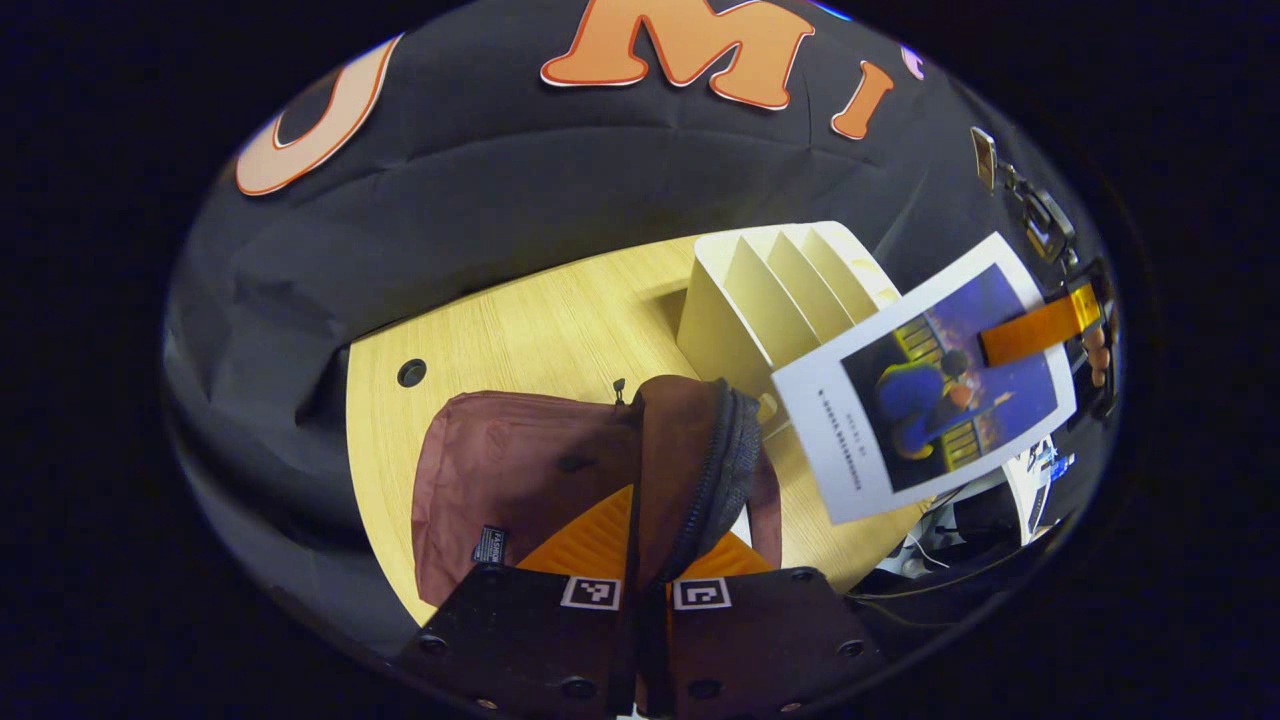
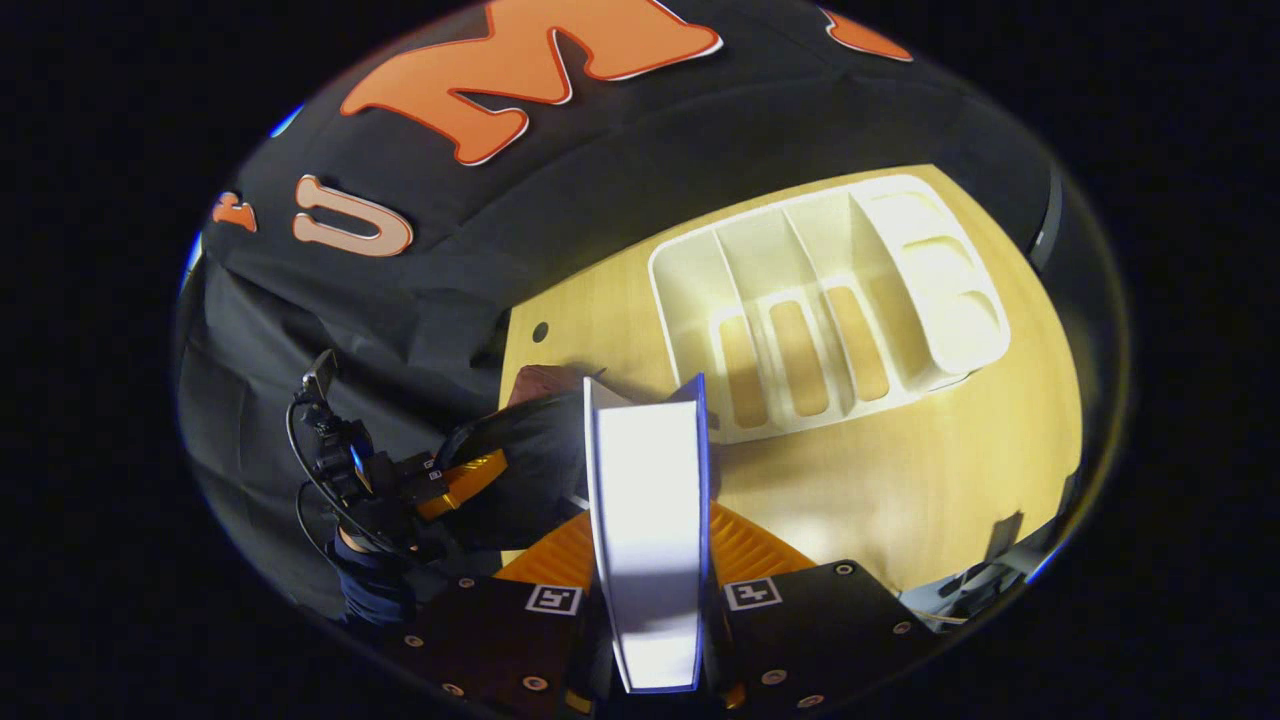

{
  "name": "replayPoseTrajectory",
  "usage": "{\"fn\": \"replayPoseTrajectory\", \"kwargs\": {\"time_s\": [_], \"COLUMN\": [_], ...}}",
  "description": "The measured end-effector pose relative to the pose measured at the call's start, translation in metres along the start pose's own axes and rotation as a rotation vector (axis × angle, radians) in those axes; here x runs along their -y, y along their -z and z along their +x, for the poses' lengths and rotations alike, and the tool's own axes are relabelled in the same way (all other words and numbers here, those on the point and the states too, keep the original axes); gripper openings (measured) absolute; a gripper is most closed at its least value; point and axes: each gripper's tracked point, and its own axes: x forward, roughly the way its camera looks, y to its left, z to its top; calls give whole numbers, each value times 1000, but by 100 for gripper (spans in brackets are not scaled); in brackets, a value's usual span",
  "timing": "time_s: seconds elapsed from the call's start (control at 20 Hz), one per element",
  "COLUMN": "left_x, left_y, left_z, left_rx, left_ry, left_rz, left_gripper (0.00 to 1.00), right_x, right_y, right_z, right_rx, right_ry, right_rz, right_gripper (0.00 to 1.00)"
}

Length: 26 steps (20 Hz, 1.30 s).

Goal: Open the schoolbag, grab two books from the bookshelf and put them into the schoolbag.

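Left gripper (image 1: 645, 585) pinched the zippered flap of the maroon fabric schoolbag (image 1: 520, 480) on the pale wooden table (image 1: 520, 330), holding it open. Right gripper (image 2: 650, 590) clamped a white-edged, blue-covered book (image 2: 648, 500) just beside the schoolbag, well clear of the white plastic slotted bookshelf (image 2: 690, 275). Next move likely: lower the book into the mouth.

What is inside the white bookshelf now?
The bookshelf slots look empty; table wood shows through holes in its bottom. The book is outside, in the right gripper.
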Motion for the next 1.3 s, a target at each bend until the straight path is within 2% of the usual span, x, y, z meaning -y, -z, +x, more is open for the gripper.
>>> {"fn": "replayPoseTrajectory", "kwargs": {"time_s": [0.25,0.55,0.85,1.0,1.3], "left_x": [2,5,8,13,16], "left_y": [-8,-16,-19,-19,-23], "left_z": [-3,-4,-10,-12,-19], "left_rx": [1,22,55,76,118], "left_ry": [-3,12,28,44,57], "left_rz": [37,47,40,34,46], "left_gripper": [5,5,5,5,5], "right_x": [-9,-29,-55,-61,-76], "right_y": [31,41,45,46,45], "right_z": [46,81,120,140,171], "right_rx": [-13,14,28,32,24], "right_ry": [-96,-159,-202,-200,-221], "right_rz": [122,136,104,96,134], "right_gripper": [37,37,37,37,37]}}
